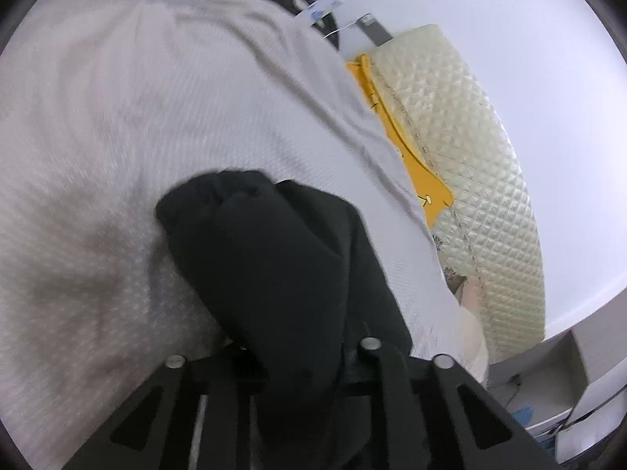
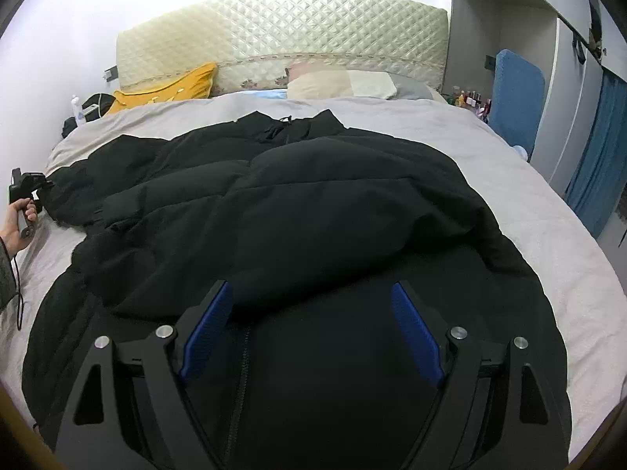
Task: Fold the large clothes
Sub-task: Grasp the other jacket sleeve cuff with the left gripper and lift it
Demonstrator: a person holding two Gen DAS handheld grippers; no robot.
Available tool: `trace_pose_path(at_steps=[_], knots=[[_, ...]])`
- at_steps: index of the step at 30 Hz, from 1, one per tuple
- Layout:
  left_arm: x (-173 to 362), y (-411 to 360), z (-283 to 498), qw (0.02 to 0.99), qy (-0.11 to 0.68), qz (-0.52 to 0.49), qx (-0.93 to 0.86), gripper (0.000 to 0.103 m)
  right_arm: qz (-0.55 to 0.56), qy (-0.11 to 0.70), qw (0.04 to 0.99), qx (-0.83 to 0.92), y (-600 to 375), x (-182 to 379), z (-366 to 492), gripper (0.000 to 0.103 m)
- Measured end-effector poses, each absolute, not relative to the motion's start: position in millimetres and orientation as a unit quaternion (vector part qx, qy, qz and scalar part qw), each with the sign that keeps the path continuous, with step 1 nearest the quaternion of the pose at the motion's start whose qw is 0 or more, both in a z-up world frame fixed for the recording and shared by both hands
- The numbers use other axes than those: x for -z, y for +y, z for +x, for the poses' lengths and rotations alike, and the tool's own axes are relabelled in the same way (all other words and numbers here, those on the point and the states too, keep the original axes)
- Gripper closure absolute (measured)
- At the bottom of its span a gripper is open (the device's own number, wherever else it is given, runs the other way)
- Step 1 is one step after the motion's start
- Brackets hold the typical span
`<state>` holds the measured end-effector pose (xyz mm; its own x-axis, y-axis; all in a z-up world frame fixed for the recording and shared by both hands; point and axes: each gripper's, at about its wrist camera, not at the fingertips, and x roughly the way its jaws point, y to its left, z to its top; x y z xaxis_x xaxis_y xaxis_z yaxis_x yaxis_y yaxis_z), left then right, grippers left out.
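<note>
I've got the black puffy quilted jacket (image 2: 274,203) spread on the grey-sheeted bed (image 2: 548,235), collar toward the quilted cream headboard (image 2: 282,31). Left tongs (image 1: 274,337) clenched on its sleeve cuff at the jacket's left edge. Right tongs (image 2: 313,329) released, hovering over the hem.

The puffy jacket (image 2: 298,203) is matt black cloth; the bedspread (image 2: 548,235) textured grey fabric; the quilted headboard (image 2: 282,27) glossy cream.

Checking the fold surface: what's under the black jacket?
The black jacket lies on a grey bedspread that shows around its edges. Whatever is beneath its middle is covered. The left gripper grips its sleeve.
</note>
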<state>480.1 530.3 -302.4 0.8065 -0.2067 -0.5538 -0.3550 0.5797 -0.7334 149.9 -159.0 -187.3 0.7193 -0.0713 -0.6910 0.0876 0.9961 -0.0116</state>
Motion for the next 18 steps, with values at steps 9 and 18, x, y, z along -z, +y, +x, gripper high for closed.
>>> trace_pose_path(at_steps=[9, 18], knots=[[187.8, 516.1, 416.8, 0.871, 0.273, -0.395, -0.107, 0.096, 0.019, 0.343, 0.939, 0.022, -170.4, 159.0, 118.5, 0.019], [48.0, 448.2, 353.5, 0.923, 0.246, -0.283, -0.091, 0.096, 0.016, 0.327, 0.944, -0.024, -178.5, 140.0, 83.1, 0.017]])
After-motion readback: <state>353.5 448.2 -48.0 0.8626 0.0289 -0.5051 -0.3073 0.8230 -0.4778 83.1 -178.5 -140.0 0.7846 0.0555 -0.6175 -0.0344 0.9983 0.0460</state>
